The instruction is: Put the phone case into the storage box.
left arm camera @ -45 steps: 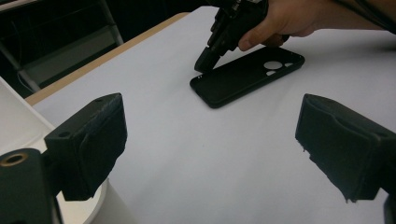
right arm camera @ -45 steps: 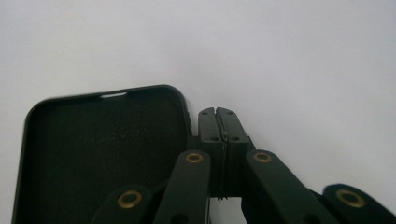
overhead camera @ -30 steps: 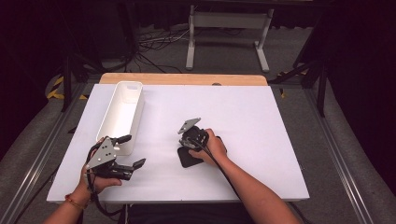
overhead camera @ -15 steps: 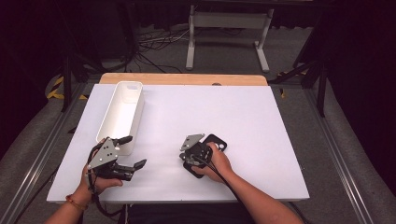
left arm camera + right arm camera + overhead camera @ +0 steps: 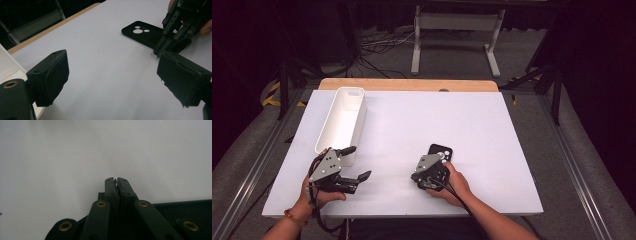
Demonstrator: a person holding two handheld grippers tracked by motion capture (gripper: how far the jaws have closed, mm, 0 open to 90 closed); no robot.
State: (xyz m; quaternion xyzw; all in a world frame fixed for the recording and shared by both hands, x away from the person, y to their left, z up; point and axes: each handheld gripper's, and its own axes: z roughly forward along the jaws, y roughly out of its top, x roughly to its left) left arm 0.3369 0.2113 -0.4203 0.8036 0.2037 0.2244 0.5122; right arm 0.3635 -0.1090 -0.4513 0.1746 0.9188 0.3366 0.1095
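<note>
Sliding toward the near edge of the white table [image 5: 492, 130], the right gripper [image 5: 428, 176] now sits closer to the person than it did a second ago, when it stood nearer the table's middle. Its jaws are pressed together, and in the right gripper view the tips [image 5: 116, 180] meet with only a hairline between them. A black phone case [image 5: 440, 152] lies flat on the table, touching this gripper at its 1 o'clock side; earlier it showed at the gripper's 7 o'clock side, mostly under the hand. Whether the jaws pinch its edge cannot be told. In the left gripper view the case [image 5: 147, 32] shows its camera cut-outs. The left gripper [image 5: 352, 167] keeps its place at 8 o'clock on the table, jaws spread wide with nothing between them, just beside the near end of the white bin [image 5: 343, 117].
</note>
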